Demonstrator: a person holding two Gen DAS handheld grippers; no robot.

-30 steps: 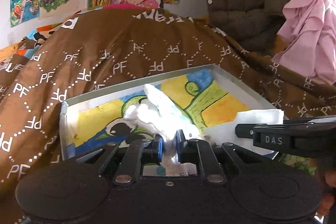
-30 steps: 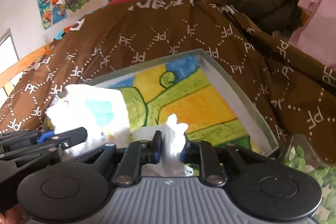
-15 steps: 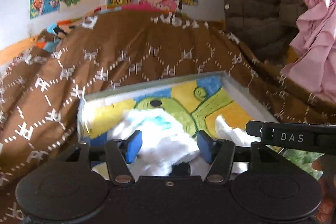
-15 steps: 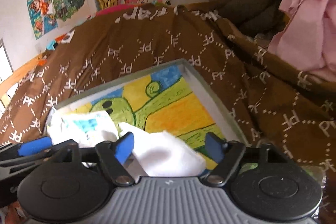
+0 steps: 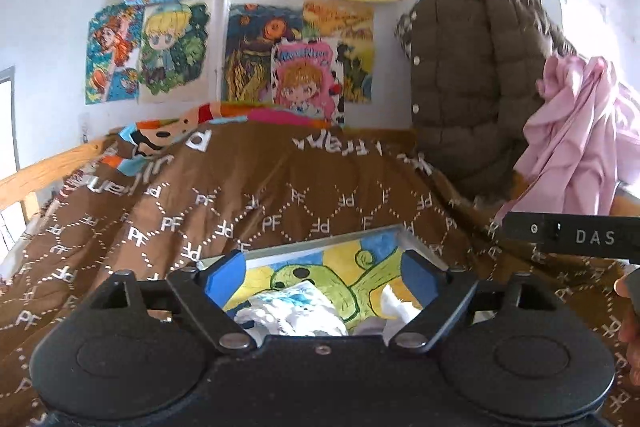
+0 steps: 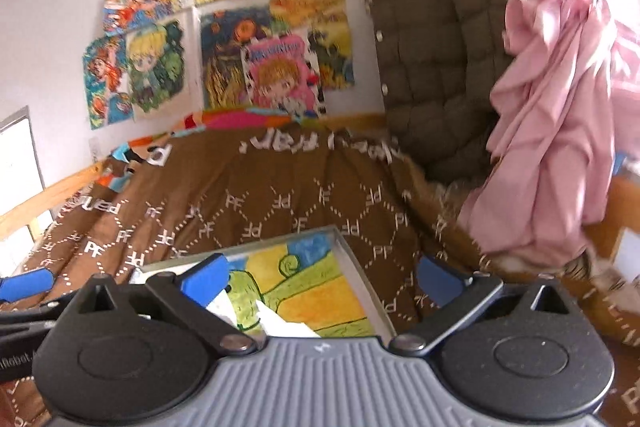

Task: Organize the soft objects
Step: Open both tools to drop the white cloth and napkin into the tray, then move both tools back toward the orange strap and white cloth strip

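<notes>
From your left wrist, your left gripper [image 5: 322, 277] has its jaws spread wide; they have just been opening, and nothing sits between the blue pads [image 5: 224, 277]. Below them the shallow box [image 5: 416, 241] with the painted green-and-yellow floor rests on the brown quilt [image 5: 280, 187]. Inside it lies the white cloth with blue print [image 5: 292, 311], crumpled near the box's near edge, and a second white cloth [image 5: 394, 305] just to its right. Your right gripper's finger [image 5: 568, 237] crosses the right edge of this view. A brown padded jacket [image 5: 472, 75] and a pink garment [image 5: 580, 131] hang beyond the bed.

From your right wrist, your right gripper [image 6: 320, 277] also stands fully spread, just opened and gripping nothing. A corner of white cloth [image 6: 280, 323] shows in the box [image 6: 360, 287] below; the view is blurred, so it is probably the plain one.
</notes>
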